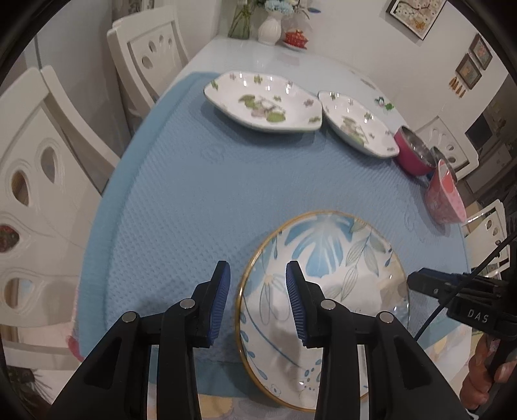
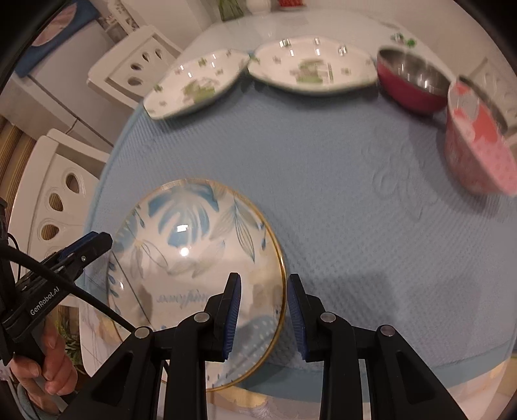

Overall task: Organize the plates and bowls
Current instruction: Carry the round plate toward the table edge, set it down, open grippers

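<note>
A round gold-rimmed plate with blue leaves lies on the blue mat near the table's front edge. My left gripper is open, its jaws straddling the plate's left rim. My right gripper is open, its jaws straddling the plate's right rim. Each gripper shows in the other's view, the right and the left. Two white floral dishes sit at the back, also in the right wrist view. A red steel-lined bowl and a pink bowl stand at the right.
The blue mat covers the table's near half. White chairs stand at the left. A white vase and a red lidded cup stand at the table's far end.
</note>
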Available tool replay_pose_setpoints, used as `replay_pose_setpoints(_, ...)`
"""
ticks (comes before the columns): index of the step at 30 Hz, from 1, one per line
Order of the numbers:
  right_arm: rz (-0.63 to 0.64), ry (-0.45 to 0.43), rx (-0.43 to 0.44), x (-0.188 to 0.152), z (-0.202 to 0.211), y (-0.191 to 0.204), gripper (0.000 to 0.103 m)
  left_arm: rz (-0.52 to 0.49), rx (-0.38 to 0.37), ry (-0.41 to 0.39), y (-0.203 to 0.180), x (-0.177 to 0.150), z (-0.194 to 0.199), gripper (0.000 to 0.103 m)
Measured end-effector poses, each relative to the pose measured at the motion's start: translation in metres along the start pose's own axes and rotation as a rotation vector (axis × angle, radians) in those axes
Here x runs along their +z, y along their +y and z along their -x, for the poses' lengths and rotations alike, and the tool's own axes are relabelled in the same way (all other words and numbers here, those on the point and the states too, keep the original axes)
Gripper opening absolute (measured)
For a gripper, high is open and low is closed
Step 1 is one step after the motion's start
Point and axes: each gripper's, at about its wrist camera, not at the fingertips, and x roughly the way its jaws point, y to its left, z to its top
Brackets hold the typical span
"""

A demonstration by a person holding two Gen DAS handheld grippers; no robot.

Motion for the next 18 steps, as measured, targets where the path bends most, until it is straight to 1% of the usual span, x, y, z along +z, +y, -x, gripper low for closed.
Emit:
replay_pose_setpoints(2, 0.013, -0.027, 0.001, 0.007, 0.006, 0.004, 0.028, 0.003, -0.001, -0.023, 0.002, 0.007, 0.006, 0.038)
replay_pose_setpoints(5, 0.039, -0.047, 0.001, 0.019, 0.010, 0.012, 0.028, 0.005, -0.004, -0.064, 0.004, 0.021, 0.014, 0.040)
replay_pose_setpoints(7, 0.056, -0.051, 0.001, 0.025, 0.010, 0.018, 0.029, 0.005, -0.004, -0.082, 0.006, 0.031, 0.016, 0.045)
replay_pose_setpoints(8, 0.066, -0.051, 0.001, 0.029, 0.008, 0.020, 0.030, 0.004, -0.001, -0.095, 0.007, 0.038, 0.017, 0.053)
replay_pose_setpoints(9, 0.073, -0.049, 0.001, 0.033, 0.007, 0.022, 0.033, 0.003, 0.004, -0.110, 0.008, 0.043, 0.018, 0.063)
replay_pose_setpoints(10, 0.080, -0.044, 0.005, 0.041, 0.003, 0.025, 0.039, 0.002, 0.006, -0.125, 0.009, 0.047, 0.018, 0.066)
replay_pose_setpoints(11, 0.080, -0.044, 0.023, 0.047, 0.001, 0.026, 0.042, -0.003, 0.006, -0.144, 0.010, 0.054, 0.019, 0.066)
replay_pose_setpoints(12, 0.076, -0.046, 0.049, 0.053, 0.000, 0.026, 0.048, -0.017, -0.006, -0.151, 0.011, 0.061, 0.018, 0.066)
replay_pose_setpoints(13, 0.066, -0.052, 0.074, 0.061, -0.003, 0.027, 0.050, -0.039, -0.034, -0.152, 0.012, 0.071, 0.015, 0.066)
replay_pose_setpoints(14, 0.050, -0.060, 0.090, 0.070, -0.006, 0.026, 0.050, -0.049, -0.046, -0.155, 0.013, 0.078, 0.013, 0.066)
replay_pose_setpoints(18, -0.019, -0.064, 0.124, 0.104, -0.022, 0.025, 0.050, -0.031, -0.040, -0.134, 0.027, 0.117, -0.014, 0.066)
